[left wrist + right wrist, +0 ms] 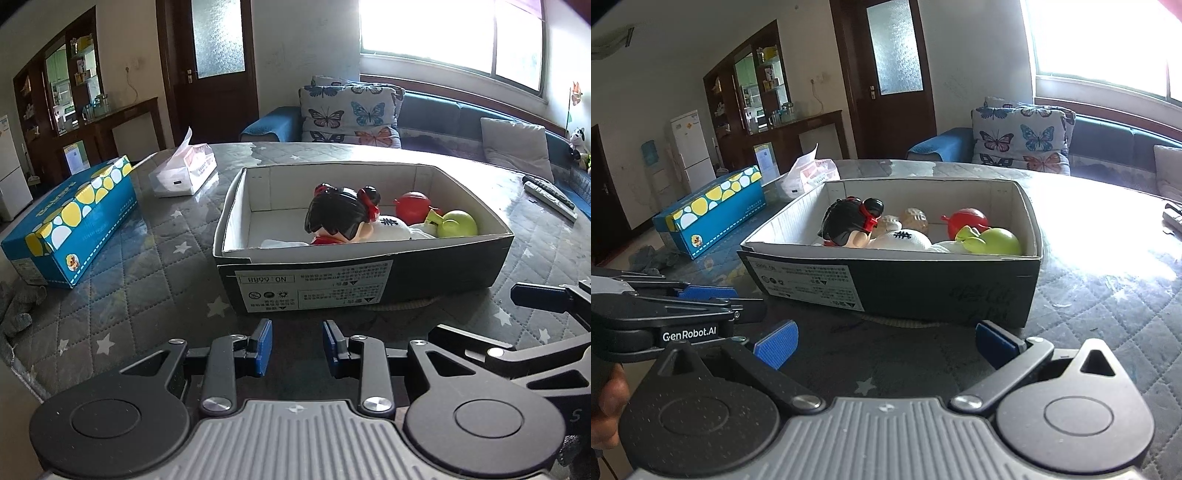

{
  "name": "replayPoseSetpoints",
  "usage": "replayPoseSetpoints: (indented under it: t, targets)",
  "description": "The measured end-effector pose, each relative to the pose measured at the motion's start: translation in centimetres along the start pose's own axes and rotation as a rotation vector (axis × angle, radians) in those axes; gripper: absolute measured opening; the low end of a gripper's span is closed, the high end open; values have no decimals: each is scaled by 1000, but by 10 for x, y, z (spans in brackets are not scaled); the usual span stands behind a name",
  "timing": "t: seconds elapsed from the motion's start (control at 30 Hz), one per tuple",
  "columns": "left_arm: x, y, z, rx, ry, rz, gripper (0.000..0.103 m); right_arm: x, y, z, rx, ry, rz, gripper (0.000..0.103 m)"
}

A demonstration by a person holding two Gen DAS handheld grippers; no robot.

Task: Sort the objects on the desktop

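A dark cardboard box stands on the quilted table. In it lie a doll with black hair and red bows, a red toy, a green toy and a yellowish ball. My left gripper is in front of the box, open a narrow gap and empty. My right gripper is wide open and empty, just before the box's near wall. The left gripper also shows at the left of the right wrist view.
A blue box with yellow and white spots lies left of the dark box. A white tissue pack sits behind it. Remote controls lie at the far right. A grey cloth lies at the table's left edge.
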State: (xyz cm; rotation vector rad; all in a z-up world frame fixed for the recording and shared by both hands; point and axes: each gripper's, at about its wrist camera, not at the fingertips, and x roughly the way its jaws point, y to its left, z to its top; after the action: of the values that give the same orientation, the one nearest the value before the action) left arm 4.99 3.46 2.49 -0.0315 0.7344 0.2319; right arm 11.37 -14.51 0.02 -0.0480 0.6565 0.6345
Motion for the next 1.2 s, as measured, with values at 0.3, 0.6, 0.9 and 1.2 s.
replayPoseSetpoints:
  t: [0.3,0.6,0.9,1.2]
  targets:
    - [10,-1,4,0,10,15,33,13,-4,3,25,20,-7,103]
    - [18,0,7,-16,17,27,33,24,-8,7,41,44,-9,103]
    - [24,-1,9,-27,25,36,33,32,-13,9,64,63,-16,103]
    - [31,-1,9,-33,37,50,33,39,-15,10,75,80,-15,103]
